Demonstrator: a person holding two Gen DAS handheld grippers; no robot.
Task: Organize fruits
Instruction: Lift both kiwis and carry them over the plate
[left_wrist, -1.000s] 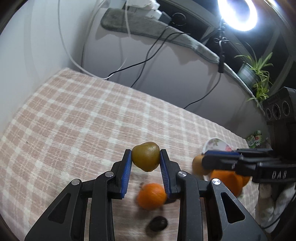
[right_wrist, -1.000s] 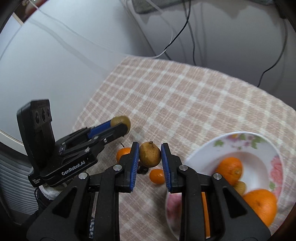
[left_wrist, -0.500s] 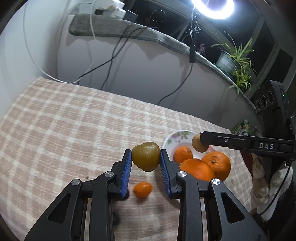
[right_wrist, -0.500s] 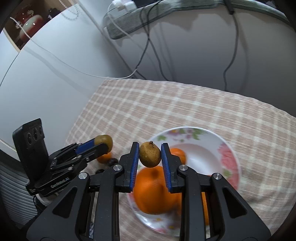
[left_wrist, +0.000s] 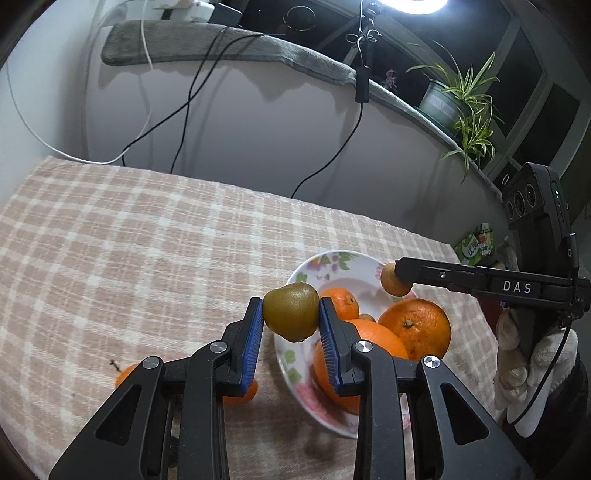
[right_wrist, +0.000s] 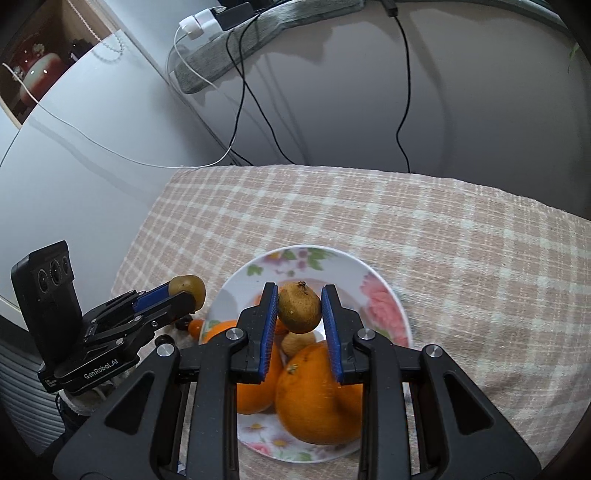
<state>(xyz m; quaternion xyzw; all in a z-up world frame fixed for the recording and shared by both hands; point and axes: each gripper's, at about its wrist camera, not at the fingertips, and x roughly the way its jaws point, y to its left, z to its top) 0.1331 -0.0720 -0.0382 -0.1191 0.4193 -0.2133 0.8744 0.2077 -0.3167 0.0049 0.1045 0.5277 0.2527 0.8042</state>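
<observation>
Both my hands just swung over from the loose fruit to the plate (right_wrist: 388, 295), left fingers (left_wrist: 291, 319) pinching a green fruit (left_wrist: 291, 312) at its near-left rim, right fingers (right_wrist: 300, 314) pinching a brown one (right_wrist: 299, 312) above the oranges (right_wrist: 317, 398), so I'd say drop-off is next.

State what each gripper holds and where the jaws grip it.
Left gripper: a greenish-brown fruit, pinched across its opposite sides. Right gripper: a small tan fruit, also clamped by its sides, stem end up.

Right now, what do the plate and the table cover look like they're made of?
Plate: likely glazed ceramic, glossy white with printed flowers, though melamine could look the same. Table cover: woven fabric, matte, with a nubby pink-and-cream check.
</observation>
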